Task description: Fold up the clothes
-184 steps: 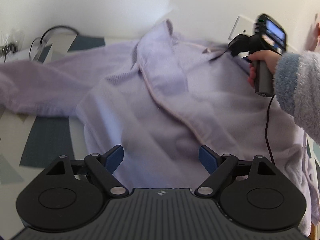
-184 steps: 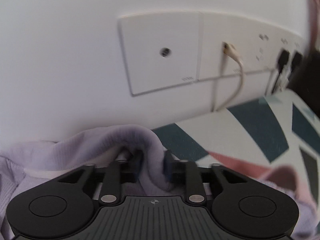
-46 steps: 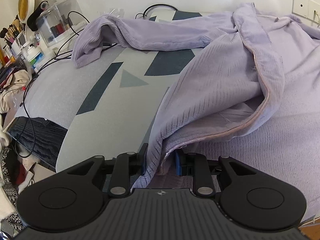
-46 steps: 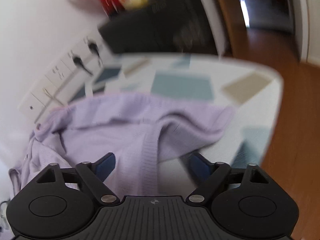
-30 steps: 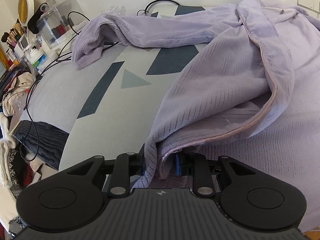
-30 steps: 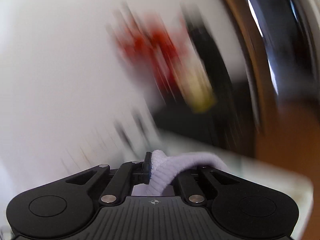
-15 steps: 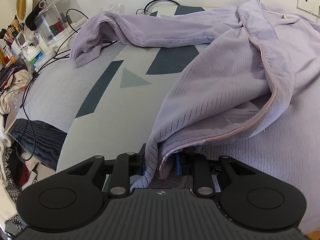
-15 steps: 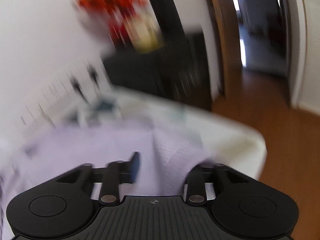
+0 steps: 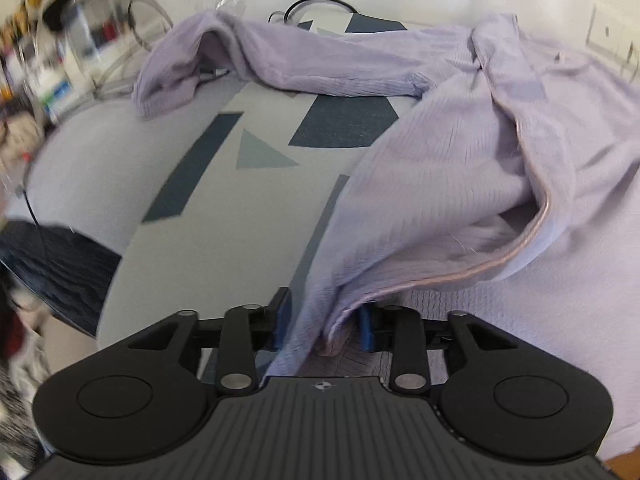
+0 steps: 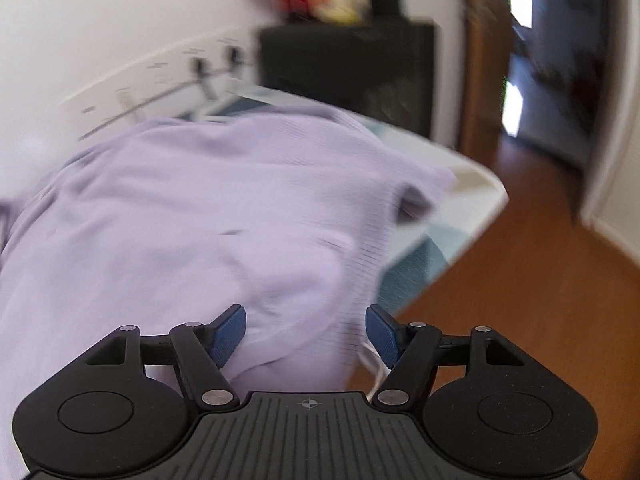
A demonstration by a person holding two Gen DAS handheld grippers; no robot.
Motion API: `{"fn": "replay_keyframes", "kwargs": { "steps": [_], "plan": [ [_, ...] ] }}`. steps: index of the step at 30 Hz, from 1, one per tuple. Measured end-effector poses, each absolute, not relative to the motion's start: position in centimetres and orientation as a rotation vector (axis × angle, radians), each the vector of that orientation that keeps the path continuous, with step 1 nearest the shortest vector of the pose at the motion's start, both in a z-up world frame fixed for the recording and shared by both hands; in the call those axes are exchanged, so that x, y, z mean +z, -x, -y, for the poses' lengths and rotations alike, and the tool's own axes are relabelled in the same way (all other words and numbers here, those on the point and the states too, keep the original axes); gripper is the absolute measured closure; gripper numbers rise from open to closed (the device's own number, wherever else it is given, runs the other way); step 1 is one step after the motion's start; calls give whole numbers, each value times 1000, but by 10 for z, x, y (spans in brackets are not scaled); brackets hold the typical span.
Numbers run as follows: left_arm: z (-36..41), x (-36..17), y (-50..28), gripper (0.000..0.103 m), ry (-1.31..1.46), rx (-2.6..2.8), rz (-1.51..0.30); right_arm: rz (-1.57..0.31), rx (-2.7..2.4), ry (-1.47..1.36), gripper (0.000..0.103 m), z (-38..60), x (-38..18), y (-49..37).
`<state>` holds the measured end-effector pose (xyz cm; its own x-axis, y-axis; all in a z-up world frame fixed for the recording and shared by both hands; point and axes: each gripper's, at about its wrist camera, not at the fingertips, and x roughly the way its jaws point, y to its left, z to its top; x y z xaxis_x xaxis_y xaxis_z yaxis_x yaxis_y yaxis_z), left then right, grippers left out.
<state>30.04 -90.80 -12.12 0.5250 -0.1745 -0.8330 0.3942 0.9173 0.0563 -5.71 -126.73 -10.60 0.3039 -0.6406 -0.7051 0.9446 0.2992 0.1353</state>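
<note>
A: What is the left hand-held gripper (image 9: 322, 326) doing?

B: Its blue pads are drawn in narrow on a bunched edge of the lilac garment (image 9: 452, 184), right where the pink-trimmed hem (image 9: 516, 248) runs down into the jaws.

A: And beyond it?

B: The cloth rises ahead and to the right of that hand-held gripper in a loose fold. One sleeve (image 9: 248, 60) stretches away to the far left, its cuff lying on the patterned surface (image 9: 200, 208), grey with dark blue shapes. Blurred clutter sits far left.

A: The right hand-held gripper (image 10: 306, 332)?

B: Spread wide, gripping nothing. The garment (image 10: 192, 216) lies between and ahead of its pads, draped to the surface's edge (image 10: 472, 208). Wooden floor (image 10: 532, 288) is to its right, wall sockets (image 10: 200, 68) far ahead; the view is blurred
</note>
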Motion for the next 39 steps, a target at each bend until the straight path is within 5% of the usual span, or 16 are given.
{"fn": "replay_keyframes", "kwargs": {
  "steps": [4, 9, 16, 19, 21, 24, 27, 30, 36, 39],
  "plan": [
    [881, -111, -298, 43, -142, -375, -976, -589, -1033, -490, 36, 1246, -89, 36],
    [859, -107, -275, 43, -108, -539, -932, -627, -902, -457, 35, 1221, -87, 7],
    [855, -123, -259, 43, -182, -535, -951, -770, -590, -153, 16, 1165, -110, -47],
    [848, -127, -258, 81, -150, -542, -960, -816, -488, -79, 13, 1142, -118, -60],
    [847, -129, -259, 86, -163, -536, -959, -842, -461, 0, 14, 1128, -125, -68],
    [846, -128, -254, 89, -175, -530, -944, -842, -450, -1, 28, 1121, -129, -74],
    [845, -126, -250, 89, -188, -523, -928, -833, -402, -130, 78, 1126, -125, -71],
    [845, -125, -245, 90, -201, -517, -912, -843, -378, -79, 99, 1113, -127, -70],
    [843, -123, -236, 87, -226, -504, -881, -883, -368, -125, 98, 1111, -123, -63],
    [842, -126, -233, 81, -248, -498, -873, -867, -332, -255, 81, 1123, -104, -73]
  ]
}}
